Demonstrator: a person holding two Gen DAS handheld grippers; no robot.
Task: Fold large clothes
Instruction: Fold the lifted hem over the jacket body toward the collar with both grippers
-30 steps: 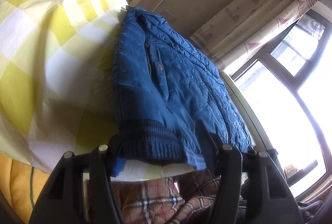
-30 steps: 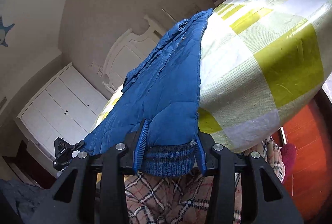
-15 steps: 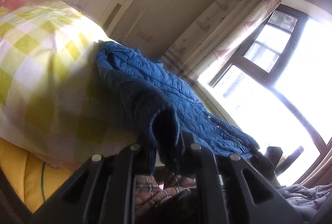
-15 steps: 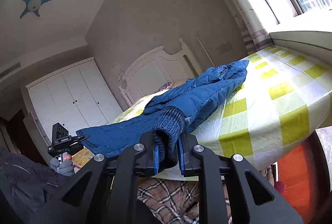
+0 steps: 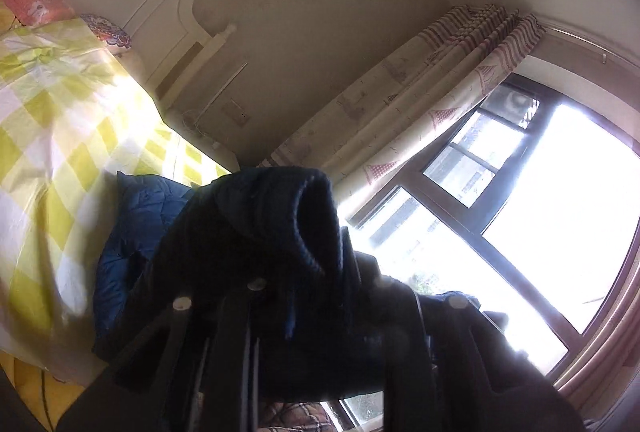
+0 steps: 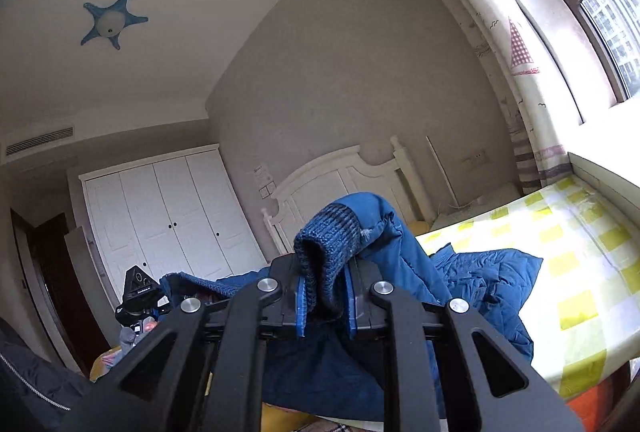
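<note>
No readable writing; both tools, left tool [image 5: 308, 272] and right tool [image 6: 325, 296], clamp blue jacket [image 6: 480, 280] cuffs above yellow-checked bed [image 6: 580, 272].

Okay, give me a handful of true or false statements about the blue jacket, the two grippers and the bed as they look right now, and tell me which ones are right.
1. The right gripper is clamped on the knitted band of the blue jacket. True.
2. The left gripper is open and holds nothing. False: it is shut on dark knitted fabric of the jacket.
3. The bed cover is checked in yellow-green and white. True.
4. The jacket lies entirely flat on the bed. False: the gripped parts are raised off the cover and the rest is bunched.
5. The wardrobe doors stand open. False: they are closed.
</note>
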